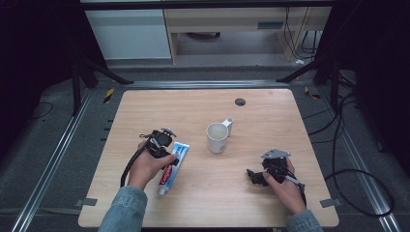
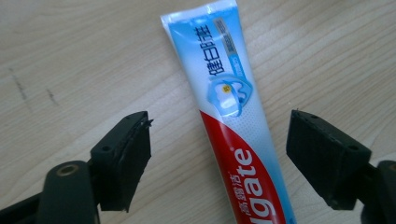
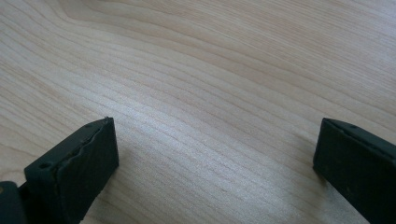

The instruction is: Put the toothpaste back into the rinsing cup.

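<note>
While the toothpaste tube [image 2: 233, 121] lies flat on the desk [image 1: 270, 193] left of the white mug [image 1: 217, 137], the left gripper [image 1: 175, 155] straddles it, fingers [image 2: 123, 161] wide and clear of both sides: a pick-up about to begin, by my reading. Next: lower, centre, close gently on the soft tube. The left gripper view gives those gaps; the high view shows the right gripper [image 1: 252, 176], fingers wide, empty, well apart.
</note>
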A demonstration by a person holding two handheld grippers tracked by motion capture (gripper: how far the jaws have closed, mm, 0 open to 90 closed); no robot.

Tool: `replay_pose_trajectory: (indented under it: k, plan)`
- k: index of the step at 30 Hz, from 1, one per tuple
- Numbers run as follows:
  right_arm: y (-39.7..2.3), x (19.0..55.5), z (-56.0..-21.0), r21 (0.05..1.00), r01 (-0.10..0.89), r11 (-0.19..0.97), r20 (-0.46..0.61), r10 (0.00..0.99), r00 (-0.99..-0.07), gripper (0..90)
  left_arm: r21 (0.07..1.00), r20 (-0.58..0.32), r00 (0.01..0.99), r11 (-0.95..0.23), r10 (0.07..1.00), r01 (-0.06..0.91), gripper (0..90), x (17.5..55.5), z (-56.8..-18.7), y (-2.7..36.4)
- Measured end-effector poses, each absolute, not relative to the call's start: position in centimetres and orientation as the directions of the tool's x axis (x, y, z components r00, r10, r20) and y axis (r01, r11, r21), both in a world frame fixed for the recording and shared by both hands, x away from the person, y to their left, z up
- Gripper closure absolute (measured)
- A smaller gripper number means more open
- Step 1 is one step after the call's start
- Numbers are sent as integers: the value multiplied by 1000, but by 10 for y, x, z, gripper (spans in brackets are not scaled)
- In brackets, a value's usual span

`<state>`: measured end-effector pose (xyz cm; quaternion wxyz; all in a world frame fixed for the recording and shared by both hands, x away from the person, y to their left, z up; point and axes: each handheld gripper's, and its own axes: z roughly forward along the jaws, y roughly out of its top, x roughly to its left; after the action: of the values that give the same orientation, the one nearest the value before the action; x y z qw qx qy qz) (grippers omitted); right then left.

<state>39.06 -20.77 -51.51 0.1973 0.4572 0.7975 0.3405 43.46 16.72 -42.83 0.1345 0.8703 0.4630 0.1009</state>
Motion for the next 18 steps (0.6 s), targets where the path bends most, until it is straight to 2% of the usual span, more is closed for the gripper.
replay_pose_trajectory:
  k: [5,18]
  plan:
    - [-208,391,-515,724,595,350,-3,864,-504,3,253,47,547,-540,836,803,236,443,-440,158]
    - [-208,391,-515,725,594,350,-4,863,-504,3,178,5,490,-483,872,857,287,459,-456,153]
